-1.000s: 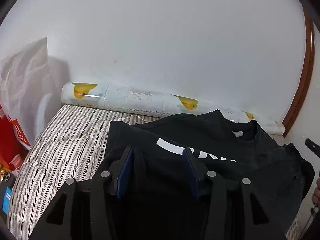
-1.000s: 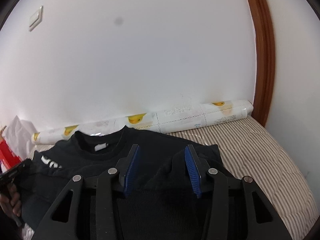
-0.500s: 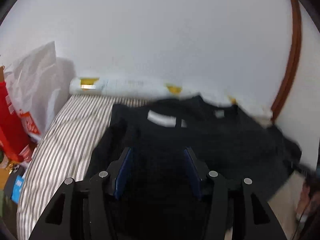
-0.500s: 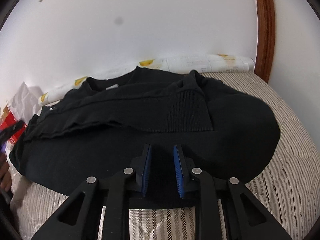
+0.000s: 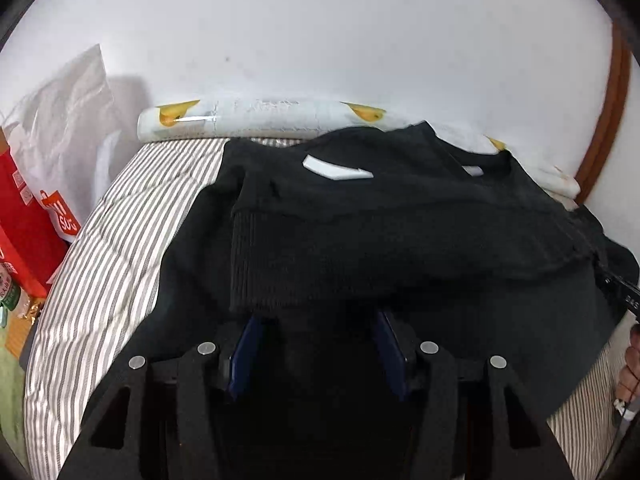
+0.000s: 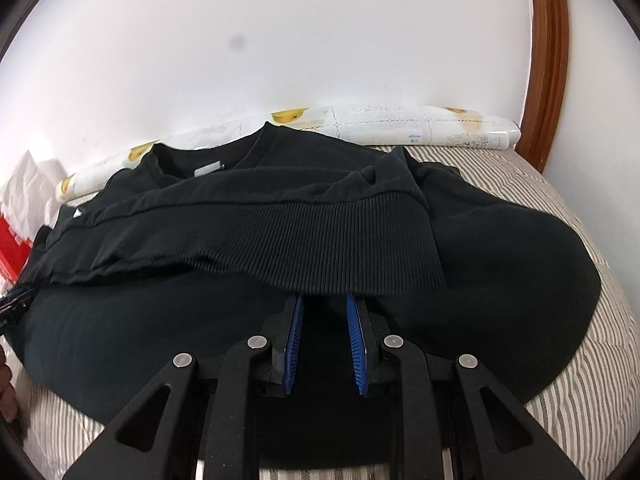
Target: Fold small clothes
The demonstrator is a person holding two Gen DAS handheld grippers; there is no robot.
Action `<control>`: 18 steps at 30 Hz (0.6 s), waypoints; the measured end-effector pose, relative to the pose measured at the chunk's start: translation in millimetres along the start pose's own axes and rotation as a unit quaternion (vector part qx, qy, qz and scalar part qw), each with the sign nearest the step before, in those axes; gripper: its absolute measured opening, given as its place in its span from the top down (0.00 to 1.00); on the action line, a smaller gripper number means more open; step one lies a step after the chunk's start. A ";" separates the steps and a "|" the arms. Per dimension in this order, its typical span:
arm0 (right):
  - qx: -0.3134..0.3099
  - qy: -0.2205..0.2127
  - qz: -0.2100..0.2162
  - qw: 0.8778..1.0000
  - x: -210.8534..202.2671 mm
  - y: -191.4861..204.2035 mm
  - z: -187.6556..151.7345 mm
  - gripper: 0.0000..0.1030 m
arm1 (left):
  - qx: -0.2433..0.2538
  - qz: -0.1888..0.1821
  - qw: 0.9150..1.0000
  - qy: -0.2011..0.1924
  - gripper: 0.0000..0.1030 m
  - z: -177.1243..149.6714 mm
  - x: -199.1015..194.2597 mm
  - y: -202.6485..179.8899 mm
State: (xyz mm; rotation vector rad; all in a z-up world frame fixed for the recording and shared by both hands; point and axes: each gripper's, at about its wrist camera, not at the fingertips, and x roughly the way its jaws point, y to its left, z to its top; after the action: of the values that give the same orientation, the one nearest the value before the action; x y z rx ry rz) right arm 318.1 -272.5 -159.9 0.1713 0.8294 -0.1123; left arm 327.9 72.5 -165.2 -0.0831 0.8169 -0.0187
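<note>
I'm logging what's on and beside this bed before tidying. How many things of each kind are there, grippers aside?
Black sweatshirt: 1
Patterned roll against the wall: 1
White plastic bag: 1
Red box or bag beside the bed: 1
Striped bed cover: 1
Total: 5

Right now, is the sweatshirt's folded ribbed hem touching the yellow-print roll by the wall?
Apart. The right wrist view shows the ribbed hem lying mid-garment, with black sweatshirt fabric and the collar between it and the roll.
</note>
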 end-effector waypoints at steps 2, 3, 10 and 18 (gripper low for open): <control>0.012 0.007 0.005 1.000 7.6 -3.4 11.7 0.79 | -0.008 -0.004 1.000 -0.002 0.50 9.4 5.9 2.7; 0.020 0.009 0.010 1.000 12.6 -5.8 18.5 0.80 | -0.013 -0.006 1.000 -0.005 0.51 16.6 8.6 4.7; 0.061 -0.001 0.027 0.998 41.9 -18.2 73.5 0.81 | -0.051 -0.033 0.998 -0.015 0.51 73.3 37.2 16.0; 0.082 -0.015 -0.008 0.996 66.8 -30.3 101.5 0.79 | -0.075 -0.032 0.996 -0.020 0.51 87.2 50.9 32.5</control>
State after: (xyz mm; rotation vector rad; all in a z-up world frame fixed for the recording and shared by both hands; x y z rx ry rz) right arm 431.2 -324.1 -145.4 0.3169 0.7923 -0.1980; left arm 425.9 108.2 -145.4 -0.2505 0.7746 -0.0172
